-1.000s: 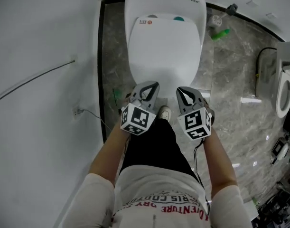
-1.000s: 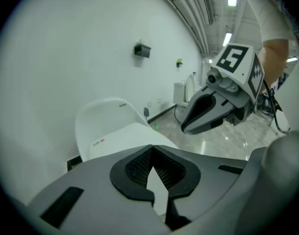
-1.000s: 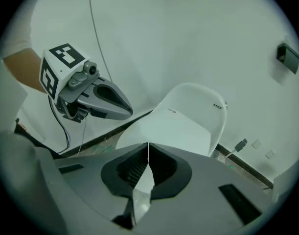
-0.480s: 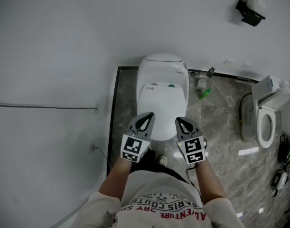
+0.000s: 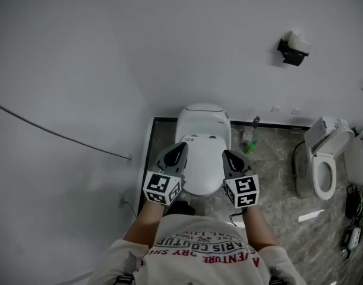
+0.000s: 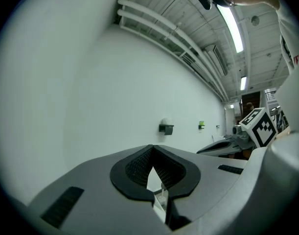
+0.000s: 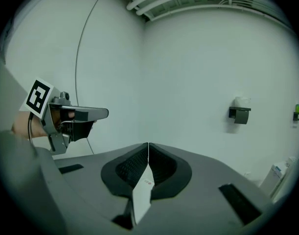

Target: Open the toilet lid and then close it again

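Two grippers hang well above the toilet lid [image 5: 202, 165], which lies flat down on its bowl. From the head view it shows between the left gripper [image 5: 179, 148] and the right gripper [image 5: 228, 155], touching neither. A shut lid fits either one waiting to be raised or one already lowered again, and we cannot tell which. Either way, we judge that good handling means keeping both grippers side by side and clear of the bowl. Any contact with the lid should be slow and at its front edge, so the hinge never slams. In the left gripper view the jaws meet tip to tip with nothing between them, only bare wall [image 6: 115, 92] beyond. The right gripper's jaws are likewise pressed together and empty.
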